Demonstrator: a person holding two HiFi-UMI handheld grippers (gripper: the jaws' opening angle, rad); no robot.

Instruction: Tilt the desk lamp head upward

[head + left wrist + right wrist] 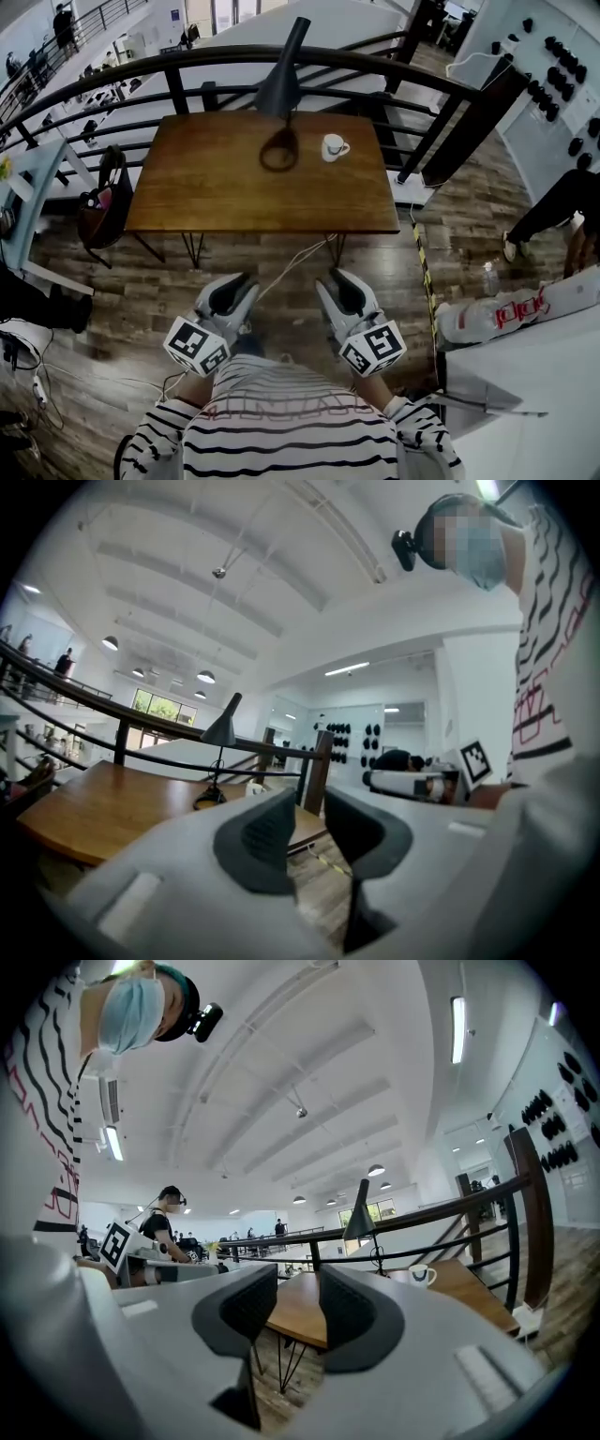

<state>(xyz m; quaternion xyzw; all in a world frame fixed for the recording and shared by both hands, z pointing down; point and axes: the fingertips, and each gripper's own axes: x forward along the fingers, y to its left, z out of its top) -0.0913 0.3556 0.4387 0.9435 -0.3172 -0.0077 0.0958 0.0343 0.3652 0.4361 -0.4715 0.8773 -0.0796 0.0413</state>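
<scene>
A bag [98, 202] hangs at the left end of the table [206, 192].

The left gripper [234, 286] is held low in front of the person's striped shirt, over the wooden floor and well short of the table's near edge. In the left gripper view, the left gripper [309, 808] has its jaws slightly spread with nothing between them; only floor and the table [94, 808] show through the gap.

A cable [291, 262] runs from the table's near edge down between the two grippers.

The lamp [281, 89] stands at the middle of the table's far edge, just before the railing [375, 61]. Its ring base rests flat on the wood, and its dark cone head sits above a thin stem (wide end down in both gripper views). Neither gripper touches it. A mug [333, 146] stands just right of the base.

The right gripper [336, 284] is level with the left one, also well apart from the table. In its own view, the right gripper [298, 1283] has its jaws spread and empty, and the lamp [360, 1218] and mug [420, 1275] lie far beyond them.
</scene>
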